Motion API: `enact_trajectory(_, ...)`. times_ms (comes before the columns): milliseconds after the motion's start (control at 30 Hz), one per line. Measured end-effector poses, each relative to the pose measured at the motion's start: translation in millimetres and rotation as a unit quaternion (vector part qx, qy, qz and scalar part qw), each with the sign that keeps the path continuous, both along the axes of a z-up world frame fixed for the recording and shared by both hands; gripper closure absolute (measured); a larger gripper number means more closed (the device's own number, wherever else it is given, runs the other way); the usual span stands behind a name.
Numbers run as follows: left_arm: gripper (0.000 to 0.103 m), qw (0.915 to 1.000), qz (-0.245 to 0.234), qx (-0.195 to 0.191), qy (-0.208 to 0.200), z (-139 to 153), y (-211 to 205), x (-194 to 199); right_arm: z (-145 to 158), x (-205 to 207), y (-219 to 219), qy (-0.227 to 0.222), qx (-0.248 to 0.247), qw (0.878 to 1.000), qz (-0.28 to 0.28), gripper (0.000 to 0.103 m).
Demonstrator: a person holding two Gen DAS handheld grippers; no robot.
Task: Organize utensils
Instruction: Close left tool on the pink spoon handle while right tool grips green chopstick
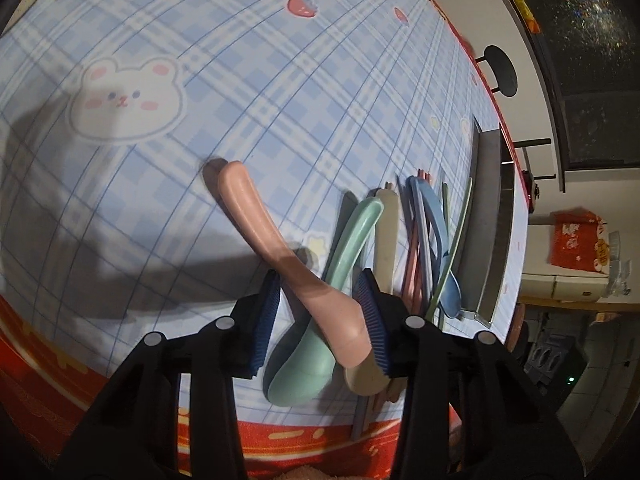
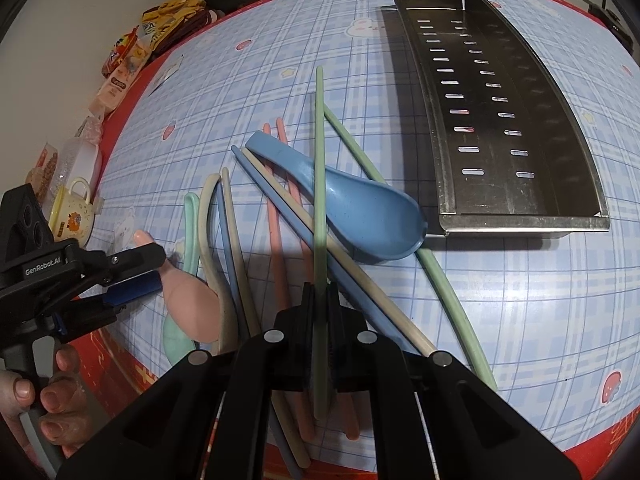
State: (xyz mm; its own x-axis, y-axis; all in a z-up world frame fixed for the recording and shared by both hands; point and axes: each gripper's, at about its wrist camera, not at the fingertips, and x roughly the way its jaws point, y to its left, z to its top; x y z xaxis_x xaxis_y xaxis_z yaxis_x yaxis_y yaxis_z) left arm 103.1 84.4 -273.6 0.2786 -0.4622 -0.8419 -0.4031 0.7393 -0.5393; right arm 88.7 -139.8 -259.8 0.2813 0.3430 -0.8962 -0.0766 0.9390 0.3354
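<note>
Nearest in the right wrist view, the right gripper (image 2: 319, 300) has its jaws drawn narrow onto a green chopstick (image 2: 319, 184), gripped near its close end. The stick's long axis runs straight away from the jaws, toward the far side of the table, and its far half crosses over a blue spoon (image 2: 360, 204).

In the left wrist view, the left gripper (image 1: 320, 316) has its jaws partly apart around the bowl of a pink spoon (image 1: 280, 248). The right pad presses the bowl, but whether the left pad touches cannot be told. The spoon's handle points far and left, lying over a mint spoon (image 1: 320, 340) and a beige spoon (image 1: 386, 232).

Loose chopsticks (pink, blue, beige and a second green one) lie fanned around them on the blue checked tablecloth (image 2: 540, 300).

Farther off, to the right, sits the slotted metal tray (image 2: 520, 216), with nothing in it. It lies far and right of the right gripper's jaws, which are the nearer pair, so the stick likely needs swinging rightward to lie along the tray.
</note>
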Motion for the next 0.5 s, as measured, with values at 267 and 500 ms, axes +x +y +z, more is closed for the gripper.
enact_trajectory(267, 0.063, 0.9999, 0.001, -0.012, 0.000, -2, -12, 5, 0, -1, -3, 0.001, 0.007, 1.000, 0.001, 0.096)
enact_trajectory(500, 0.058, 0.9999, 0.001, 0.014, -0.001, -1, -23, 8, 0, -3, -4, 0.002, 0.009, 1.000, 0.000, 0.096)
